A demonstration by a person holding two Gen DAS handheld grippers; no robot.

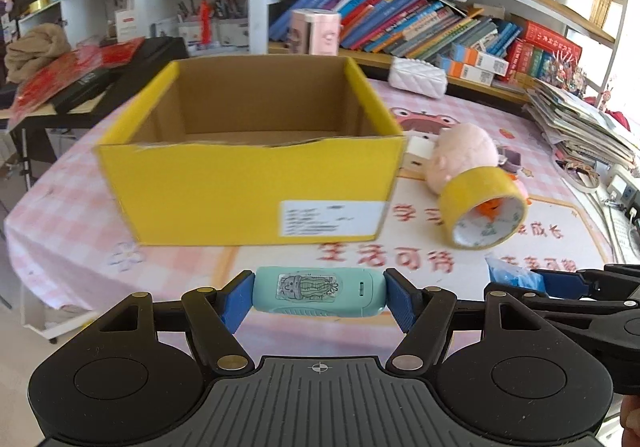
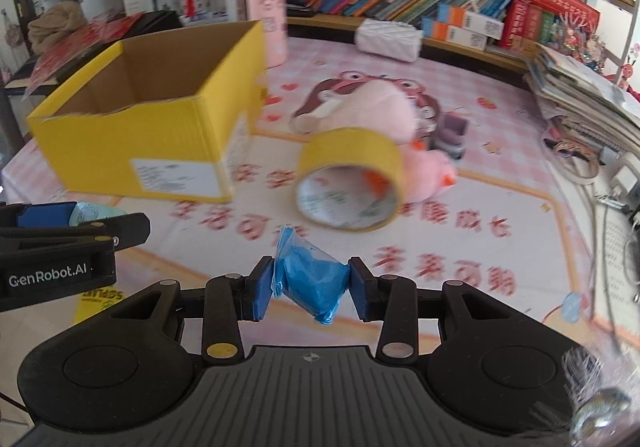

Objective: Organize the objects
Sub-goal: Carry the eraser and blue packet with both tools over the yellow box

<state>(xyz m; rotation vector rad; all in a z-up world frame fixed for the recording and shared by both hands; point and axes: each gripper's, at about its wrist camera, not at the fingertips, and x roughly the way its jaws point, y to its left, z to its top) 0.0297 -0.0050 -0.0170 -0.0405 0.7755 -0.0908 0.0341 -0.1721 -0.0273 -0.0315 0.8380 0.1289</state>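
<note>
The left tongs (image 1: 319,294) pinch a mint-green device (image 1: 318,290), perhaps a small gadget; the right tongs (image 2: 311,288) pinch a blue bag (image 2: 314,281). The yellow box (image 1: 256,151) stands open ahead of both on the worktop (image 1: 180,259).

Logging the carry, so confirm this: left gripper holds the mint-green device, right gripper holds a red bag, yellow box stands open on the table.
One error: the bag in the right gripper is blue, not red, as the right wrist view shows. The left gripper does hold the mint-green device, and the yellow box stands open.
</note>
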